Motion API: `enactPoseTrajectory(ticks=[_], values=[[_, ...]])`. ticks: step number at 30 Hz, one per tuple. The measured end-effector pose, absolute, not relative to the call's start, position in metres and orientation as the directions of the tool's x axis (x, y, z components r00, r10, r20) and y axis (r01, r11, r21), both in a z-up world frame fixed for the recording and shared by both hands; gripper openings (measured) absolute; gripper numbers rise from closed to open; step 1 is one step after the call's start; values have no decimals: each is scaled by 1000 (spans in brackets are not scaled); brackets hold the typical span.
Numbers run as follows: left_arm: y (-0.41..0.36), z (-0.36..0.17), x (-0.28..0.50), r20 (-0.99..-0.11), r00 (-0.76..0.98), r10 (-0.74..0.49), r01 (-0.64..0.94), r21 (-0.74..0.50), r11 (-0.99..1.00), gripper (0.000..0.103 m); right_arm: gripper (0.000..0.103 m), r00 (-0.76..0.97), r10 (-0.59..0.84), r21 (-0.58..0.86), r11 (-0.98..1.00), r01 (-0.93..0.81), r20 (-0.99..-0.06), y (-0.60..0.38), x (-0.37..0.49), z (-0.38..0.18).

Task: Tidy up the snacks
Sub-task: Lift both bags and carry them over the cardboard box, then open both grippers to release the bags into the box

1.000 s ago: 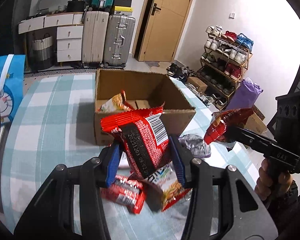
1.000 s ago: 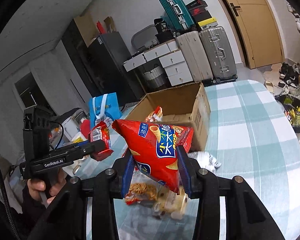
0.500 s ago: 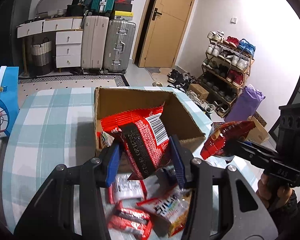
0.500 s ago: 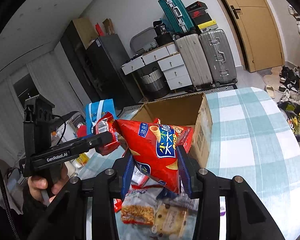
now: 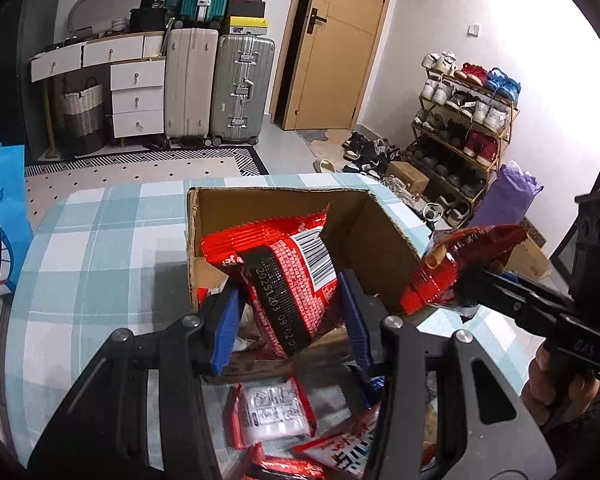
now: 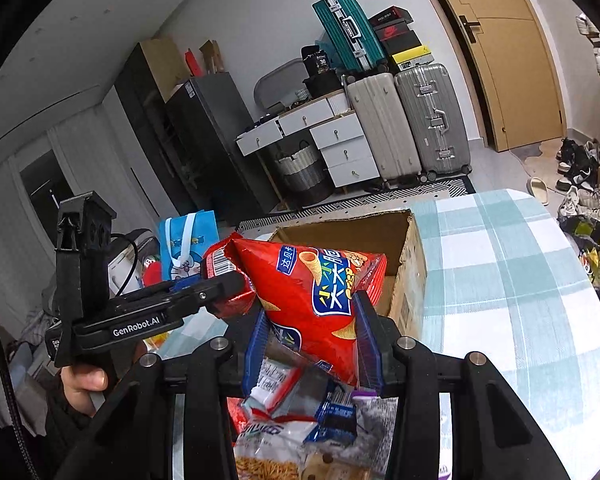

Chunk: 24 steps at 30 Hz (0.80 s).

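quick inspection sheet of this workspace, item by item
surface: round table under a teal-and-white checked cloth.
job's things: open cardboard box; red barcode packet in the left claw; red cone-snack bag in the right claw; both held at the box.
clutter: loose snack packets on the table in front of the box.
grippers: both claws shut on their snacks.
cables: black cable by the left gripper.
surroundings: suitcases, white drawers, wooden door, shoe rack, blue gift bag.

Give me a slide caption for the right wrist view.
Right gripper holds a red chip bag by the cardboard box.
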<state>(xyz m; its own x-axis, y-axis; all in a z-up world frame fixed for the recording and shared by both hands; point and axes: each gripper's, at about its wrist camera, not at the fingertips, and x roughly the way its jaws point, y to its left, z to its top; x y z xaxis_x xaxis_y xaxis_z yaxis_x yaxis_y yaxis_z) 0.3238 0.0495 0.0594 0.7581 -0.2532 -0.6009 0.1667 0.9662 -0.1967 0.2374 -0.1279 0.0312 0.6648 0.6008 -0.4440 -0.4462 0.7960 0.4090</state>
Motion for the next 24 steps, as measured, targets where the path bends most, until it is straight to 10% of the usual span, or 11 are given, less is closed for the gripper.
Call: enactPoseTrajectory(ticks=[24], values=[[51, 6, 355, -698, 669, -256, 164, -198, 966, 36, 37, 634, 585, 422, 808, -410, -505, -108, 281, 10]])
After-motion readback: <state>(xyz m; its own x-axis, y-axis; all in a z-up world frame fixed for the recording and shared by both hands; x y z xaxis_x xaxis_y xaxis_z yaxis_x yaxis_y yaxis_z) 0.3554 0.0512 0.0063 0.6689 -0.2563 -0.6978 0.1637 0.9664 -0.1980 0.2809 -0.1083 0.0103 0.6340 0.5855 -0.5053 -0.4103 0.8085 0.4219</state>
